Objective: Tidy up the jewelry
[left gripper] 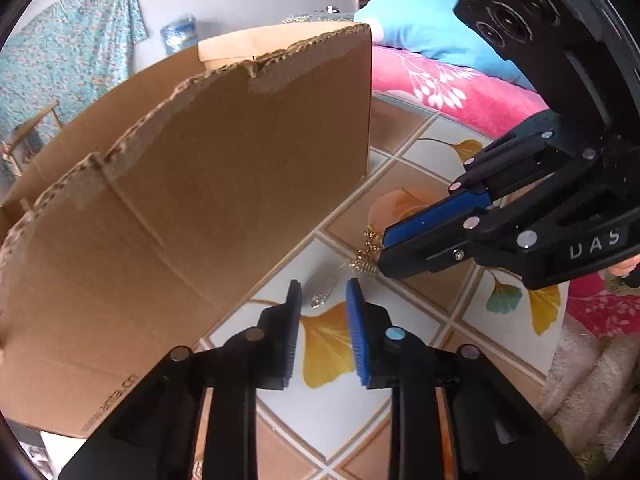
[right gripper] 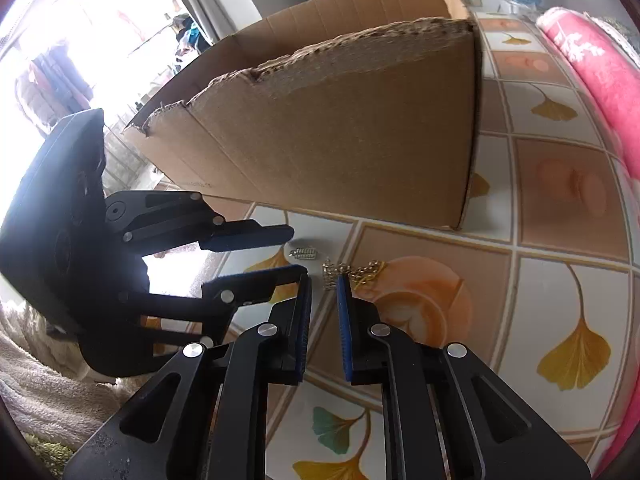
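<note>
Left wrist view: left gripper (left gripper: 324,292) jaws narrow but not touching anything, a gap between the blue pads. A silver piece (left gripper: 322,294) lies on the bench (left gripper: 420,312) just ahead of the tips, inside the gap line, long axis running roughly away from the jaws, slightly tilted. Right gripper (left gripper: 380,256) comes in from the right, jaws nearly closed, tips at a gold chain (left gripper: 366,256); whether it pinches it, cannot tell here. Box (left gripper: 200,200) stands left of the jaws.

Right wrist view: right gripper (right gripper: 324,284) jaws narrow, gap visible, nothing clamped. Gold chain (right gripper: 366,272) lies at and just past the right tip, trailing right; a small coiled part sits dead ahead between the tips. Silver piece (right gripper: 305,253) further ahead-left, between the left gripper's (right gripper: 296,250) jaws. Left hand nearer silver, right nearer gold.
</note>
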A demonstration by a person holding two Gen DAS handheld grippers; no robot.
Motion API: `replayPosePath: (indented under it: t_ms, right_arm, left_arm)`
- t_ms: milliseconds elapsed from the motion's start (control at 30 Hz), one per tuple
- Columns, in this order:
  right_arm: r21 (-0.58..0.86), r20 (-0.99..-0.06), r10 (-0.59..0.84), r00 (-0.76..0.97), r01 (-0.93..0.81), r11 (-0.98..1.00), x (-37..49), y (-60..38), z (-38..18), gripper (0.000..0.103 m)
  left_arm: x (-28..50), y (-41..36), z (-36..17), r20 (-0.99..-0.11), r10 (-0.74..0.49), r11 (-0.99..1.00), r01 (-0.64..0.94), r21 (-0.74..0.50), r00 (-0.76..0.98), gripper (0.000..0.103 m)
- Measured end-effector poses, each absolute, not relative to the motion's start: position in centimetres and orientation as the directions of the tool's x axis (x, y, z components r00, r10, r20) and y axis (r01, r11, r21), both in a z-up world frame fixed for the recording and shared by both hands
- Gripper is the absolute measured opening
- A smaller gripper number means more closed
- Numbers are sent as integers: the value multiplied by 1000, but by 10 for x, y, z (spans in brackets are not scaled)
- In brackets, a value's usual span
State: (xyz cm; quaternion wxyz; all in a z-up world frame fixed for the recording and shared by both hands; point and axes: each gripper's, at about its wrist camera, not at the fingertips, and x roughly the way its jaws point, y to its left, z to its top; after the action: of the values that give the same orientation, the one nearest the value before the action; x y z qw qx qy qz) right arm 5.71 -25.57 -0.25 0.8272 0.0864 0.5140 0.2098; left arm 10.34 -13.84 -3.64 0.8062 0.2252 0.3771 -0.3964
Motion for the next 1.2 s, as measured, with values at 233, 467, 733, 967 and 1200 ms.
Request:
replayPosePath:
  t_ms: [233, 467, 733, 967, 1200]
  right_arm:
    - [370, -802, 444, 400, -251, 894, 47, -262, 1, 12]
    - [346, -805, 431, 408, -267, 899, 42, -258, 3, 15]
    - [240, -837, 351, 420, -294, 925, 50, -238, -4, 15]
    - [118, -859, 258, 442, -319, 940, 51, -216, -5, 15]
    - [-12, -868, 168, 467, -358, 934, 47, -190, -6, 11]
  left_arm:
    - [113, -144, -36, -804, -468, 569, 821, 44, 367, 5]
    - [108, -135, -35, -815, -441, 594, 803, 49, 376, 4]
    - [97, -112, -33, -820, -409, 665, 746, 31, 399, 4]
    - [91, -105, -34, -814, -419, 688, 725, 4, 402, 5]
    - [90, -102, -34, -809, -430, 690, 724, -8, 401, 5]
